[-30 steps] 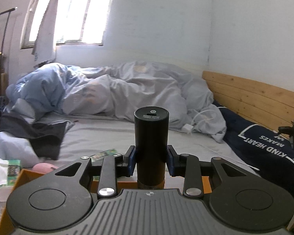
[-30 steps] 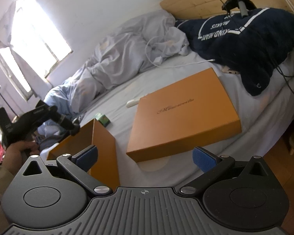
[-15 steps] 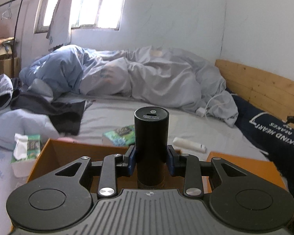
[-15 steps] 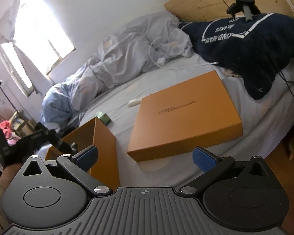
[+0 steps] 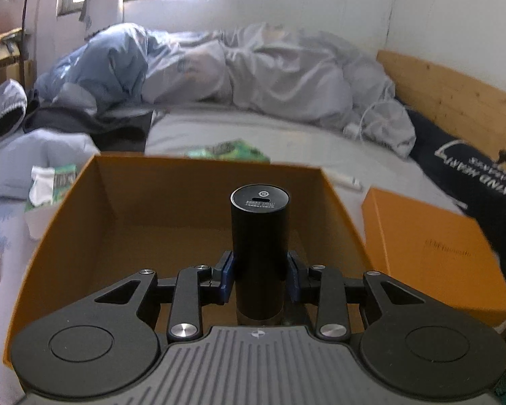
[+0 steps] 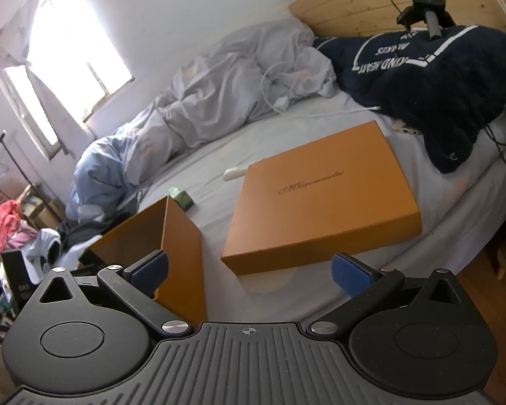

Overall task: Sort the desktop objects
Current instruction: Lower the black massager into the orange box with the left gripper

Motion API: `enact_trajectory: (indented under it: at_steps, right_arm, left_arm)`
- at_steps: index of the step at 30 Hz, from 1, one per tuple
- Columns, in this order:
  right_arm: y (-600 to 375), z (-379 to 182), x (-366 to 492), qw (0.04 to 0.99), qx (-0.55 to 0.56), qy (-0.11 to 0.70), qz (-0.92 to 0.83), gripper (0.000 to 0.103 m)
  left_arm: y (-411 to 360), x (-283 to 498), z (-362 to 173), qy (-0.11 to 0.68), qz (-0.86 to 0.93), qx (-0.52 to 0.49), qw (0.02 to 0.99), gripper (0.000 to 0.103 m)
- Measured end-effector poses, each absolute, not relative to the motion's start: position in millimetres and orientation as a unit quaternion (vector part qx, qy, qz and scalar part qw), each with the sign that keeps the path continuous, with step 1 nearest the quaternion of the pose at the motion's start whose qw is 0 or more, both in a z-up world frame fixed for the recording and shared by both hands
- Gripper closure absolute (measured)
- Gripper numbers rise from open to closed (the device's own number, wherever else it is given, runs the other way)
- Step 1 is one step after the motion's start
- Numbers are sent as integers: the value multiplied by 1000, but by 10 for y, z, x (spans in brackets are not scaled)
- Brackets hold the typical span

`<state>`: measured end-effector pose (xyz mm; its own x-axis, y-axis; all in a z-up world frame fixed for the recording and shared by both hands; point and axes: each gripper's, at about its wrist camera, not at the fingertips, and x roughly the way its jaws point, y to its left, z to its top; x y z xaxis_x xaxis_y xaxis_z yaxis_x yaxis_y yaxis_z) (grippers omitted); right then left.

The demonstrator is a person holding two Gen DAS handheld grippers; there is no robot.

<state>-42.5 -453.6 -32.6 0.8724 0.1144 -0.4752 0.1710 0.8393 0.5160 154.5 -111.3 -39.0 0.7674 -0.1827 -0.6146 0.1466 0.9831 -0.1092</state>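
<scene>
**Over the open box: left jaws clamped on a black cylinder**

Above the open orange box [image 5: 111, 222], the left gripper [image 5: 259, 280] holds a black cylinder [image 5: 259, 236] upright between its blue pads; jaws closed tight on its lower body. Cylinder's flat top faces the camera, small printed label and a slot visible there. Its lower end sits over the box interior; whether it touches the box floor, cannot tell. Box stands on the bed [image 5: 286, 141], walls up, inside bare as far as seen.

Right gripper [image 6: 249, 271] hangs with jaws wide apart, nothing between the blue pads. It points across the bed toward the orange lid [image 6: 320, 199], which lies flat, script lettering on top, just right of the open box [image 6: 182, 236] with a strip of sheet between them.

Other items on the bed:
- green patterned packet [image 5: 229, 150] just beyond the box's far wall
- white tube-like object [image 6: 233, 173] near the lid's far corner
- tissue pack [image 5: 49, 182] left of the box
- rumpled grey-blue duvet [image 5: 253, 77] along the wall
- navy cushion with white lettering [image 6: 431, 77] against the wooden headboard [image 6: 364, 3]
- white charger and cable [image 6: 280, 101] at the duvet's edge

Small camera on a mount [image 6: 425, 0] sits atop the cushion. Left-wrist view slightly blurred.
</scene>
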Motion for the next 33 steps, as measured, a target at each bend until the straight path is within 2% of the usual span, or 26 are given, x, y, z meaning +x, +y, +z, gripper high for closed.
enact_trajectory:
  at_steps: [23, 33]
  right_arm:
    - [-4502, -352, -386, 923, 277, 265, -10, 0]
    - [-4452, -340, -391, 922, 280, 267, -14, 0]
  left_arm:
    - [-1142, 1931, -586, 402, -50, 6, 914, 69]
    - [-1126, 2219, -617, 426, -25, -24, 904, 69]
